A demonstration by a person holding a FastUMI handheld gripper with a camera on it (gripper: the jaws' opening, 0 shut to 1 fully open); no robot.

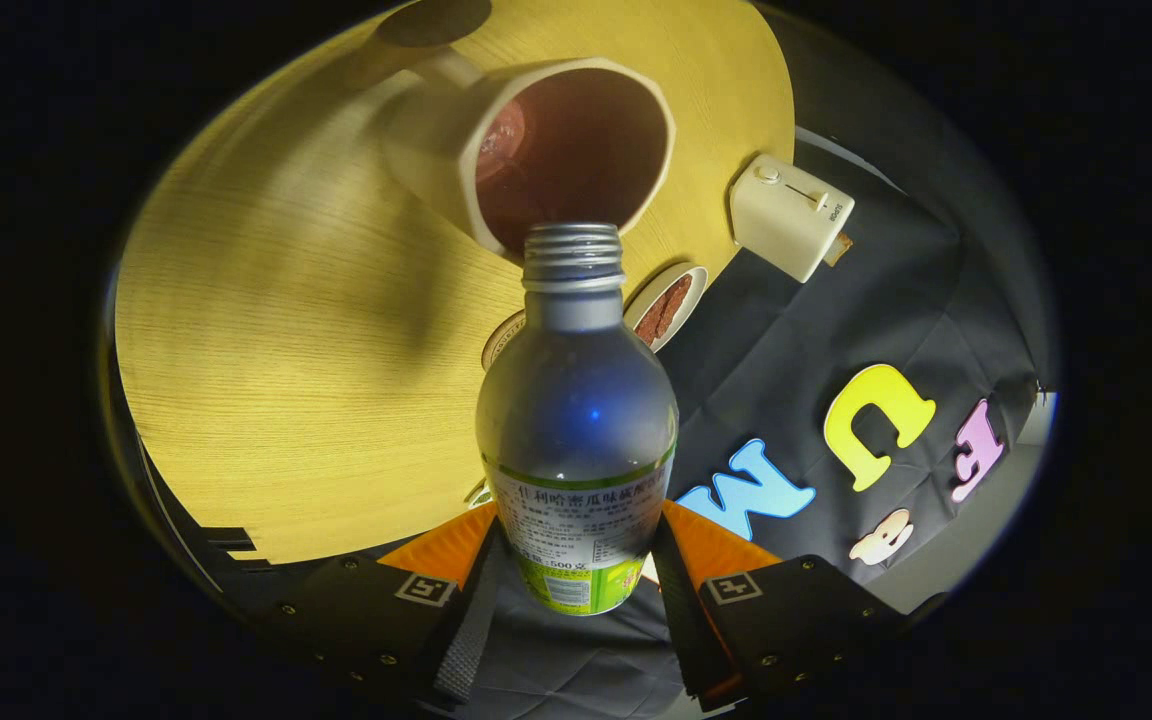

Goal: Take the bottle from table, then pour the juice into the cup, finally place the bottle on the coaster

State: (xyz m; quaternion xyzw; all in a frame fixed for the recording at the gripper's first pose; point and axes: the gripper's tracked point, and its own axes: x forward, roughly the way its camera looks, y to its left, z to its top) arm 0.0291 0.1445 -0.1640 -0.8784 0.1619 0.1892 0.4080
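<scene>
Wooden table [286, 400] under tilted view; gripper [576, 560] clamps bottle [576, 430] low on its label, uncapped mouth at cup [566, 150] rim; looks near-empty, light, smooth, likely slippery; label band grips best.

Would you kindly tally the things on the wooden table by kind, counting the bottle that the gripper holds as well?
Bottle, gripped by the gripper, mouth at the cup's rim: 1
Cup: 1
Toaster: 1
Dish beside the bottle neck: 1
Total: 4
A round edge just behind the bottle may be a coaster; too hidden to count.
</scene>
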